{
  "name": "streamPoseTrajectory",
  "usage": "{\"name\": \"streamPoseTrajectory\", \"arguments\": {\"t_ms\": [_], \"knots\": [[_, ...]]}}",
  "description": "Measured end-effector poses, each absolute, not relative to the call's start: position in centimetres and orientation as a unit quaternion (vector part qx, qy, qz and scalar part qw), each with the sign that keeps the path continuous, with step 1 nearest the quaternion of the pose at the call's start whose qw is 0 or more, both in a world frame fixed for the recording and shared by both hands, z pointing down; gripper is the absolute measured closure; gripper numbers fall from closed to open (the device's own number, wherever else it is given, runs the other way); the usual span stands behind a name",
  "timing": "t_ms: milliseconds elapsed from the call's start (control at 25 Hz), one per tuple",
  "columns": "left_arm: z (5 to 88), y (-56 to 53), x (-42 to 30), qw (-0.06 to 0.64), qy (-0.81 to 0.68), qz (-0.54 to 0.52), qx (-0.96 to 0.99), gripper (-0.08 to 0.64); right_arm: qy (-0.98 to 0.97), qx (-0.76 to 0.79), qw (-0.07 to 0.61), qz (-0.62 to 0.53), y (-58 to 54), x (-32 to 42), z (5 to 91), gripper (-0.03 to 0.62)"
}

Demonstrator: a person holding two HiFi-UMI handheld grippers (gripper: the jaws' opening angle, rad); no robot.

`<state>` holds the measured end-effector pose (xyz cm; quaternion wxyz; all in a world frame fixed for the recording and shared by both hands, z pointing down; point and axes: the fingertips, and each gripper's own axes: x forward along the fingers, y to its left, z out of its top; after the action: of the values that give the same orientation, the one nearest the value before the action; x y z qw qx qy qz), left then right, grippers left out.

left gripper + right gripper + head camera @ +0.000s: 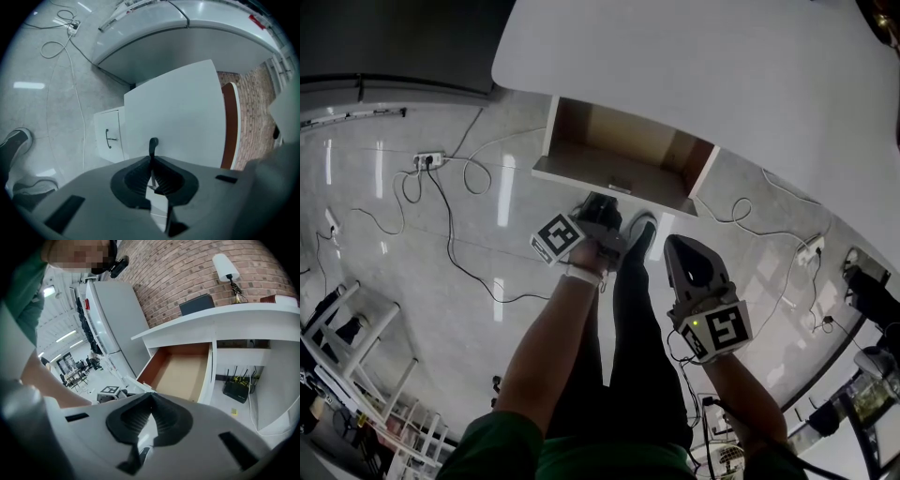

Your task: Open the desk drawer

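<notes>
Drawer: the drawer (pixel 623 150) is sitting pulled well out from under the white desk (pixel 722 75), its bare brown inside showing. To my eye the opening is done.
Left gripper: the left gripper (pixel 602 211) is hovering just before the drawer front, jaws pressed together, gripping nothing I can make out.
Right gripper: the right gripper (pixel 680 248) is hanging well apart from the drawer, jaws together and empty.
Views: the right gripper view is showing a router (pixel 238 391) under the desk, which the head view is missing.

White drawer (pixel 619 150) stands pulled out (brown inside).
</notes>
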<state>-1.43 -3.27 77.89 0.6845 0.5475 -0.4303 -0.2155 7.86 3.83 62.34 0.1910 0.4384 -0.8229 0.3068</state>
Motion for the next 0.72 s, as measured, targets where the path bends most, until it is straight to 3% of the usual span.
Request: {"name": "streamPoseTrajectory", "arguments": {"t_ms": [720], "knots": [[79.9, -3.1, -1.3, 0.685, -0.438, -0.175, 0.555, 0.54, -0.822, 0.439, 0.19, 0.308, 3.9, 8.3, 62.7, 0.592]]}}
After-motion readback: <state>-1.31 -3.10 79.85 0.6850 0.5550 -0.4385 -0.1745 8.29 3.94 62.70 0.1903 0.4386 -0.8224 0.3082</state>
